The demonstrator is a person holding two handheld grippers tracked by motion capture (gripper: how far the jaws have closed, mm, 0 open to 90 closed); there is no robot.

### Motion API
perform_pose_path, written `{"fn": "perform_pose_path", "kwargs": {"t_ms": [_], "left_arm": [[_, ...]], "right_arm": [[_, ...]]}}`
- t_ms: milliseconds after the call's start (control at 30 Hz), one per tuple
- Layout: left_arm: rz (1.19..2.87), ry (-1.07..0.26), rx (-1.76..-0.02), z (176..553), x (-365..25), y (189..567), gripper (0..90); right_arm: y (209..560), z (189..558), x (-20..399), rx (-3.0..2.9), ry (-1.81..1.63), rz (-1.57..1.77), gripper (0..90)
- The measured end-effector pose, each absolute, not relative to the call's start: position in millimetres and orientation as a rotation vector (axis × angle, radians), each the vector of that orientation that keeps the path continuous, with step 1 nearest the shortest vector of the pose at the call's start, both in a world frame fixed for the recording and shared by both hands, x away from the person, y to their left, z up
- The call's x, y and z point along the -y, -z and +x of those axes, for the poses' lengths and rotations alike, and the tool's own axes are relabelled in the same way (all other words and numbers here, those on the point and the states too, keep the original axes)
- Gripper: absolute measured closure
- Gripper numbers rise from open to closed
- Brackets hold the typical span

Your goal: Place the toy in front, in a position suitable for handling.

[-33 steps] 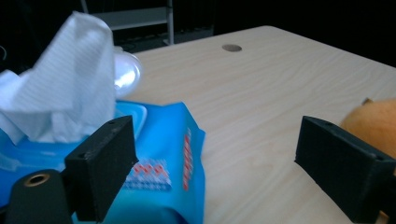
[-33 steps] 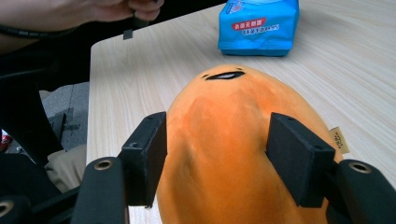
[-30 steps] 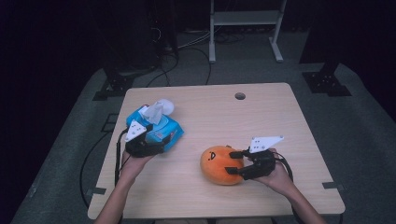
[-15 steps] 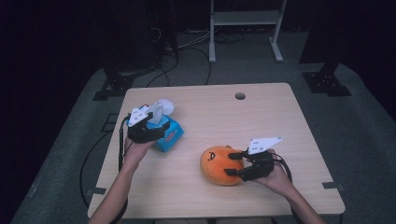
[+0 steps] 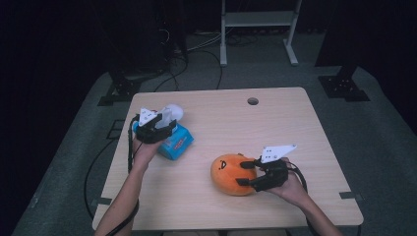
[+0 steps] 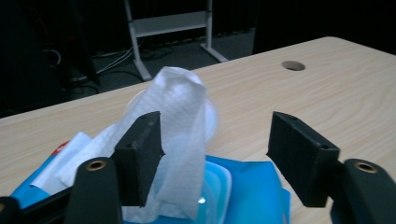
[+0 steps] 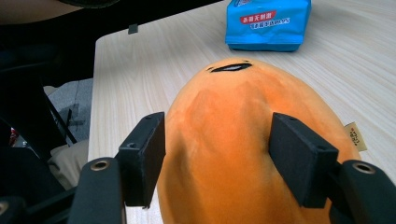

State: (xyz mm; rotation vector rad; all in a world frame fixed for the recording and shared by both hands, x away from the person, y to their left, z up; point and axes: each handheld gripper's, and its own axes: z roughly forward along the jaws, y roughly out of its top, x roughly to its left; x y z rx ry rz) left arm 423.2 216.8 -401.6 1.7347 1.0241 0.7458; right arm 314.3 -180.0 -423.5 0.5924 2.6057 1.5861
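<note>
The left gripper (image 6: 208, 154) is set around the white wipe (image 6: 180, 126) standing up from the blue wipes pack (image 6: 247, 186) directly beneath it. Its jaws have just been closing, but they are not yet pressed together on the sheet: the wipe touches the left jaw, while a clear gap is left before the right one. The right gripper (image 7: 217, 158) is clenched on the orange plush toy (image 7: 252, 154), both pads dented into its soft sides, with the pack seen well ahead of it.

A slip is judged possible if the closing ends with the sheet off-centre, so that only an edge is caught. If the wipe is drawn upward, the light pack may be lifted with it, since nothing is holding it down. The thin sheet could also be torn by a sharp pull.

The worktop (image 5: 275, 123) is pale wood-grain with a round cable hole (image 5: 253, 101) beyond both grippers. It is surrounded by a dark room, grey floor covering, trailing cables and a white metal frame (image 5: 258, 19) farther off.
</note>
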Motion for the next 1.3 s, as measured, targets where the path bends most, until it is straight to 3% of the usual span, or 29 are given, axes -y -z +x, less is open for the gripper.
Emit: {"fn": "perform_pose_path", "kwargs": {"t_ms": [433,767,1300], "left_arm": [[1.815,-0.821,-1.055,439,-213,411,57.8],[1.808,-0.793,-1.08,440,-217,412,87.8],[1.628,-0.645,-1.042,423,-236,388,89.4]], "right_arm": [[424,314,180,-2.607,-1.592,0.586,35.5],[425,313,180,-2.61,-1.593,0.584,35.4],[427,312,179,-2.608,-1.582,0.579,35.2]]}}
